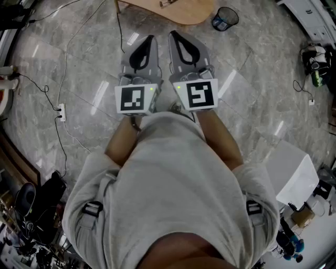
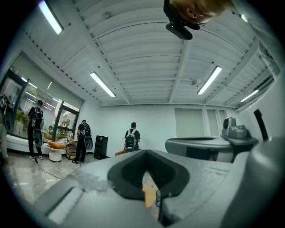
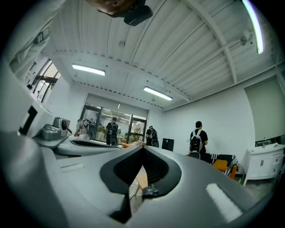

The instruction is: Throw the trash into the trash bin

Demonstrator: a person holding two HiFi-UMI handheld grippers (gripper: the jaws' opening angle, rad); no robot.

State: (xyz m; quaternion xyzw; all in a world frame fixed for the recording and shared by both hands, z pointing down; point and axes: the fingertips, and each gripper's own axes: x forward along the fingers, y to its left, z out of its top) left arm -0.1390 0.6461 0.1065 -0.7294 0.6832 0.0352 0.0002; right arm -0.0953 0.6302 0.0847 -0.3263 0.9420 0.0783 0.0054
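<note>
grey marble floor (glossy), wooden table, mesh bin

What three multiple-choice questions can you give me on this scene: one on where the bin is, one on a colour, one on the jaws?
1. Where is the trash bin in the head view?
A. Between the two grippers
B. On the floor beyond the grippers, by the wooden table
C. Behind the person

2. What colour is the person's top?
A. Light grey
B. Red
C. Black

3. How do the right gripper jaws stand?
A. Wide apart
B. Shut on a bottle
C. Shut, holding nothing

Answers:
1 B, it stands at the upper right, next to the table's edge.
2 A, the fabric is pale grey.
3 C, the right gripper view shows the tips meeting with nothing between them.
</note>
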